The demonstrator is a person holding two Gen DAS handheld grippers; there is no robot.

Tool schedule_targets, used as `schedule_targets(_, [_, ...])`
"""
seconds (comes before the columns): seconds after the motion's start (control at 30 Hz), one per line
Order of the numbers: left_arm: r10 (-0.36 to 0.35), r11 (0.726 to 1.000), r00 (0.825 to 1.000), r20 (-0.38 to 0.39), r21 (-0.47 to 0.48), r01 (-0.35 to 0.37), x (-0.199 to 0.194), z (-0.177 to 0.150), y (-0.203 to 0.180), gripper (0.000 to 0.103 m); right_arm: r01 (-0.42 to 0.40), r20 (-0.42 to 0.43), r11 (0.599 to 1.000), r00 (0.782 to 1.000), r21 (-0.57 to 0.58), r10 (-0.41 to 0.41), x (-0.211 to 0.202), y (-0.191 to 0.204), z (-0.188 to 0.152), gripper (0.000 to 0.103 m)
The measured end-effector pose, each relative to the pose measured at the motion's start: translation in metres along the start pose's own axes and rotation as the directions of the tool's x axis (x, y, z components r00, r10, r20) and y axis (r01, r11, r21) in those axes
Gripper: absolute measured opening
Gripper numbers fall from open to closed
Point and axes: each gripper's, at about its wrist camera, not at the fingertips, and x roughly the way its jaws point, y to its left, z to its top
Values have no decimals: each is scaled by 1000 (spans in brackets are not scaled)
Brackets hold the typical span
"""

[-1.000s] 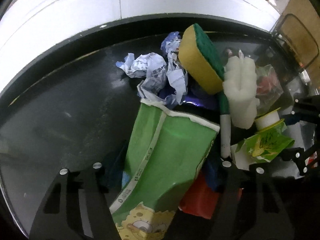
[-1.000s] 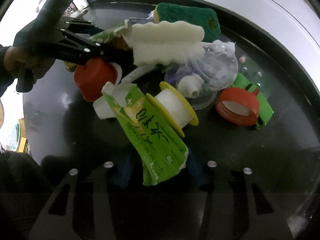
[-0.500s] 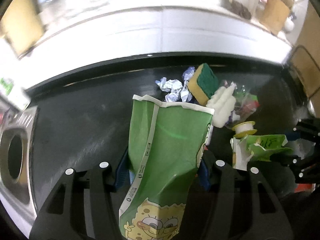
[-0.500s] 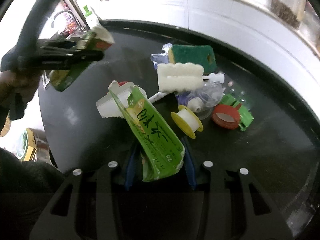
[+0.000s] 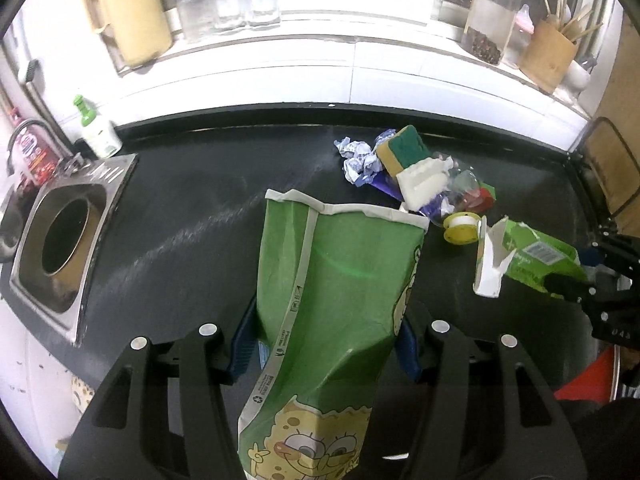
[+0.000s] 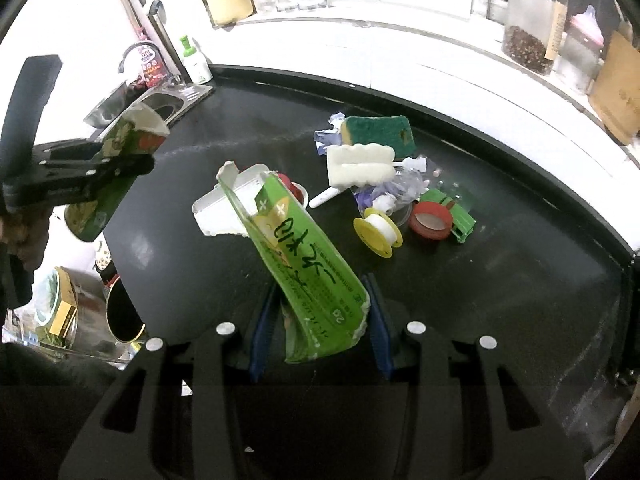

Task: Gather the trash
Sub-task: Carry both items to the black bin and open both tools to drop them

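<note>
My left gripper (image 5: 326,340) is shut on a green SpongeBob carton (image 5: 336,300), held above the black counter; it also shows at the left of the right wrist view (image 6: 116,172). My right gripper (image 6: 318,324) is shut on a flattened green drink carton (image 6: 304,268), seen too at the right of the left wrist view (image 5: 528,256). A trash pile lies on the counter: green-yellow sponge (image 6: 378,130), white foam brush (image 6: 360,164), crumpled paper (image 5: 356,156), yellow tape spool (image 6: 378,232), red lid (image 6: 432,220).
A steel sink (image 5: 60,236) sits at the counter's left end with a soap bottle (image 5: 96,128) behind it. Jars and a utensil holder (image 5: 548,52) stand on the white sill. A dark bin opening (image 6: 124,312) lies below the counter's left edge.
Both grippers have lifted and pulled back from the pile, each carrying its carton. The view widened from a close look at the trash to the whole counter.
</note>
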Motion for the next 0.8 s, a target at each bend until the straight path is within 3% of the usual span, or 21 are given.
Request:
schedule_targets(0.23, [62, 997, 997, 38, -52, -60, -28, -27, 14, 56, 2, 24, 999, 1000, -39, -1, -11, 24, 9, 42])
schedule_targets(0.33, [102, 990, 994, 48, -104, -97, -43, -45, 34, 56, -24, 32, 996, 999, -80, 27, -10, 49, 22, 42])
schedule_targets(0.47, [206, 959, 978, 45, -206, -192, -66, -85, 77, 56, -94, 25, 980, 995, -173, 100, 0, 109, 43, 42])
schedule_targets(0.63, [316, 882, 949, -3, -369, -295, -91, -155, 141, 56, -212, -30, 928, 977, -307, 213, 28, 206, 65, 42])
schedule_targets(0.8, [376, 752, 918, -124, -538, -381, -102, -252, 203, 57, -342, -135, 839, 940, -423, 315, 70, 318, 73, 42])
